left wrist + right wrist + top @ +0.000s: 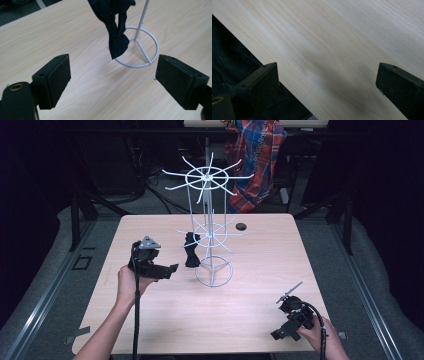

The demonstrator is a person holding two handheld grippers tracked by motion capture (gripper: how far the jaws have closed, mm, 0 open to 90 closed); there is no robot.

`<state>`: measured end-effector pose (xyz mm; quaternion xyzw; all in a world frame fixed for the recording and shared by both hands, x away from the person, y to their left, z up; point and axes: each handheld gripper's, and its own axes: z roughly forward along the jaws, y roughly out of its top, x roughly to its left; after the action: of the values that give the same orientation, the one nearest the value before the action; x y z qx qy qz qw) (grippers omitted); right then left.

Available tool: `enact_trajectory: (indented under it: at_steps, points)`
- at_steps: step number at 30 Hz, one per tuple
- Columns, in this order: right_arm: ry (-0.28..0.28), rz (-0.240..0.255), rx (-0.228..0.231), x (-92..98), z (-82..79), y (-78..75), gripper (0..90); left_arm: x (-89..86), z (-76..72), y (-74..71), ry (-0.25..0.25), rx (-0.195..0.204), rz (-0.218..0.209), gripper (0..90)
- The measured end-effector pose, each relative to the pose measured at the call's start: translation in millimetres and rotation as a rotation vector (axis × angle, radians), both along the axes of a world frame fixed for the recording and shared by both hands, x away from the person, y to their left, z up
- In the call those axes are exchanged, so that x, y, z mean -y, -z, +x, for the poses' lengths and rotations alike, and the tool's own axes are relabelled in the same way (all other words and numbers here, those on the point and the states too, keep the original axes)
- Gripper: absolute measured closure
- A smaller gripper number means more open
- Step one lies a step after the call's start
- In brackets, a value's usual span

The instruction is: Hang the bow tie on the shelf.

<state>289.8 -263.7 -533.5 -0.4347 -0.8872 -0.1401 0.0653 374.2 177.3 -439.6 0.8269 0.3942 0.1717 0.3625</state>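
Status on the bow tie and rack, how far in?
Done: the dark bow tie hangs from the white wire rack. In hand: nothing; the left gripper is open, aimed at the tie, apart from it. Right gripper is open over the table edge. Left: unclear.

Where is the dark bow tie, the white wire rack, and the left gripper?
Bow tie [117, 42]: left gripper view, on its lower knotted part.
Wire rack [214, 271]: high view, on its round base ring.
Left gripper [112, 82]: left gripper view, midway between its open jaws.

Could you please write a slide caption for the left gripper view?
Open left tongs face a dark bow tie hanging from a white wire rack above the table.
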Motion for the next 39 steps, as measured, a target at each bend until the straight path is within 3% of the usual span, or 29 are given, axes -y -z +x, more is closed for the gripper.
enact_trajectory:
  at_steps: [11,14,16,19,20,31,34,39]
  points:
    - [0.016,0.011,0.007,-0.5,-0.9,0.5,4.2,-14.5,-16.5,12.1,-0.034,-0.037,0.056,8.5]
    - [-0.022,-0.030,0.001,0.2,0.9,-2.1,4.2,-16.4,-20.1,14.9,-0.038,-0.053,0.072,6.9]
    - [0.005,0.000,0.009,-1.4,-0.8,-0.6,4.2,-18.2,-23.3,17.8,-0.047,-0.061,0.084,6.1]
    - [-0.014,-0.024,0.007,0.0,0.1,-2.1,4.1,-19.2,-26.3,20.5,-0.052,-0.070,0.093,5.1]
    - [0.003,-0.007,0.012,-0.6,-0.6,-1.7,4.1,-20.6,-30.2,23.2,-0.059,-0.071,0.101,5.1]
    - [0.019,0.013,0.011,-0.8,-1.1,-0.3,4.1,-25.1,-47.0,36.6,-0.051,-0.117,0.151,3.7]
    - [-0.014,-0.019,0.005,0.0,0.1,-1.9,4.1,-25.8,-50.0,39.0,-0.045,-0.133,0.169,2.9]
    - [0.008,-0.007,0.016,-0.7,-1.3,0.0,4.2,-28.3,-60.6,51.0,-0.039,-0.153,0.184,3.3]
